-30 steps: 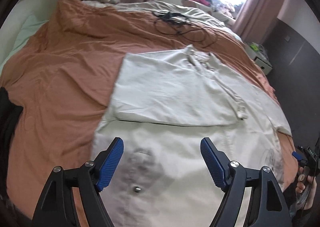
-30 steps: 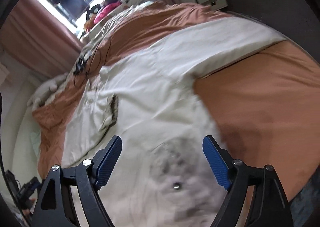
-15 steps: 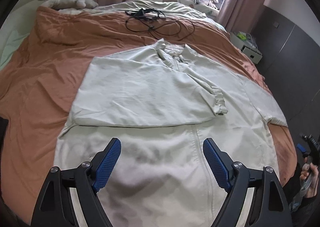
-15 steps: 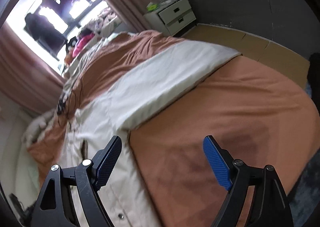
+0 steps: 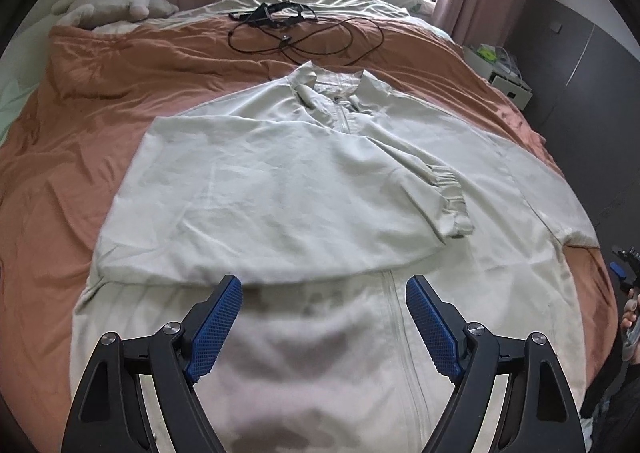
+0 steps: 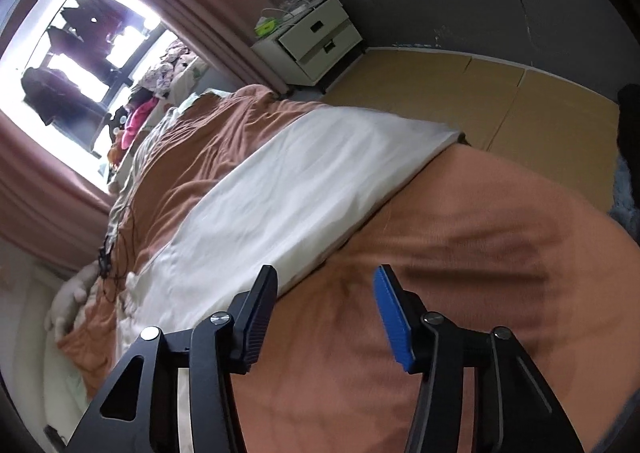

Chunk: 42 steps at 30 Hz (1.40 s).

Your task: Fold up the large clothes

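A large pale cream zip jacket (image 5: pixel 304 197) lies flat on the orange bedspread (image 5: pixel 80 125), collar toward the window. Its left sleeve is folded across the chest, the elastic cuff (image 5: pixel 452 209) lying right of the zip. My left gripper (image 5: pixel 324 317) is open and empty, above the jacket's lower front. My right gripper (image 6: pixel 326 305) is open and empty, tilted, over the orange bedspread (image 6: pixel 460 261) just beside the jacket's outstretched right sleeve (image 6: pixel 304 189).
A tangle of black cable (image 5: pixel 296 33) lies on the bed beyond the collar. A grey plush toy (image 5: pixel 112 9) sits at the far left. A white bedside drawer unit (image 6: pixel 312 41) stands by the curtain. Wooden floor (image 6: pixel 500 105) runs beside the bed.
My left gripper has pulled back and centred over the jacket's lower front. My right gripper has swung off the jacket body to the bedspread beside the right sleeve and closed partway.
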Each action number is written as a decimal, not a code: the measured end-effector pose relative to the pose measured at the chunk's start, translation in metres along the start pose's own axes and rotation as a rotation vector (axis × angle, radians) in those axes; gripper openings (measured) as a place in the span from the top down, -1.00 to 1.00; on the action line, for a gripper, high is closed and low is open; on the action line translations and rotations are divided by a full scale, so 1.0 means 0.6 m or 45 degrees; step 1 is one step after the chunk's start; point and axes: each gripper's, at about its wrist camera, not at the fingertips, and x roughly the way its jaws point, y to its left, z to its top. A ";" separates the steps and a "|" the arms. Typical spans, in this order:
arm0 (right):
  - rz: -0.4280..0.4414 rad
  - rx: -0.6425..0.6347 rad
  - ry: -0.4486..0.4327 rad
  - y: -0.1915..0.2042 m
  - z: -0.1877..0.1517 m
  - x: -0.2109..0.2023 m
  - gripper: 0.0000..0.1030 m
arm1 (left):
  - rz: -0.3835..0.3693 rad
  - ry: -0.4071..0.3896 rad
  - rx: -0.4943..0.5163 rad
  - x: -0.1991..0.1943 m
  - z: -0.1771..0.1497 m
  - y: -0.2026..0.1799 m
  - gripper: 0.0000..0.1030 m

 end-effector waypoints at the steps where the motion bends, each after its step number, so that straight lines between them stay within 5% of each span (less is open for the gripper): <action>1: -0.010 -0.004 -0.002 -0.001 0.004 0.009 0.06 | 0.000 0.001 -0.003 0.008 0.003 0.002 -0.65; 15: -0.182 -0.034 0.002 -0.022 0.052 0.121 0.06 | 0.022 0.049 -0.036 0.086 0.010 0.056 -0.65; 17: -0.207 -0.038 -0.009 -0.024 0.062 0.129 0.21 | 0.030 0.055 -0.033 0.089 0.007 0.063 -0.65; 20: -0.217 -0.009 -0.027 -0.032 0.085 0.130 0.76 | 0.027 0.063 -0.042 0.090 0.003 0.071 -0.65; 22: -0.200 -0.017 -0.051 -0.023 0.100 0.113 0.81 | 0.017 0.062 -0.049 0.084 -0.001 0.077 -0.65; 32: -0.186 -0.402 -0.237 0.188 0.147 -0.036 0.87 | -0.011 -0.042 -0.107 0.028 -0.017 0.091 -0.65; 42: -0.045 -0.698 -0.304 0.424 0.091 -0.147 0.87 | -0.056 -0.105 -0.208 0.006 -0.035 0.121 -0.65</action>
